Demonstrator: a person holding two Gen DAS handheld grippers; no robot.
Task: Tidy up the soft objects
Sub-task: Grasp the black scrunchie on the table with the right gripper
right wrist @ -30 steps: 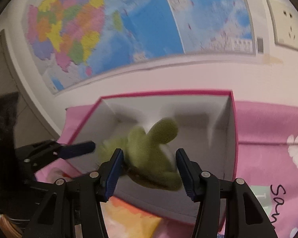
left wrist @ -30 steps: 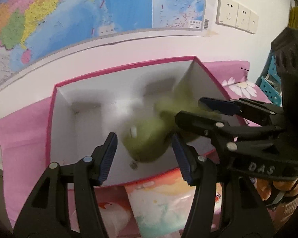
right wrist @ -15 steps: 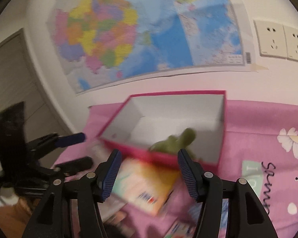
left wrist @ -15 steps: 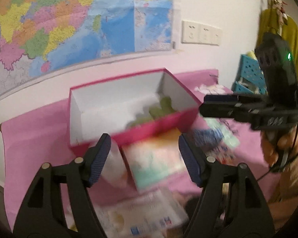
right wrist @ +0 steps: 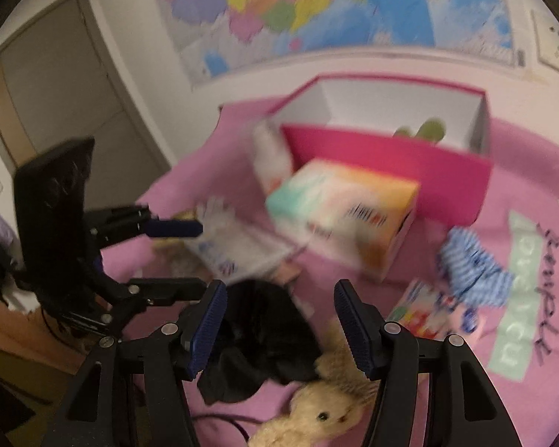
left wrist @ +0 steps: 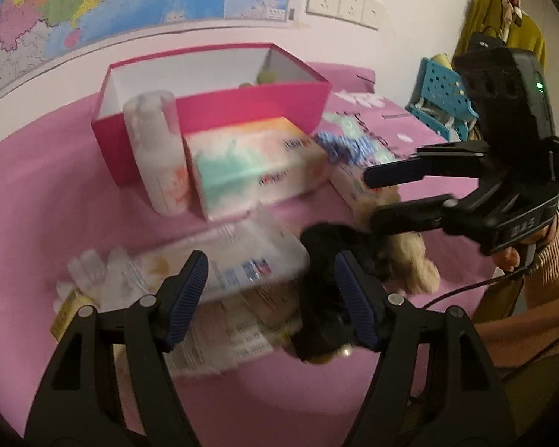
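Note:
A pink box (left wrist: 220,111) with white inside walls stands at the back of the pink table; a green plush toy (right wrist: 426,130) lies inside it, and its top shows in the left wrist view (left wrist: 266,72). A black soft cloth (right wrist: 261,339) and a beige plush toy (right wrist: 324,409) lie near the front. A blue striped cloth (right wrist: 469,264) lies to the right. My left gripper (left wrist: 272,301) is open above tissue packs (left wrist: 238,264), beside the black cloth (left wrist: 331,257). My right gripper (right wrist: 279,324) is open over the black cloth and the beige toy.
A pastel tissue box (left wrist: 249,167) and a white cylinder pack (left wrist: 156,149) stand in front of the pink box. White gloves (left wrist: 93,275) lie at the left. A blue basket (left wrist: 443,97) stands off the table's right side. A map hangs on the wall.
Both grippers have pulled back from the pink box toward the front of the table. The green plush stays inside the box. The black cloth and the beige toy have come into view.

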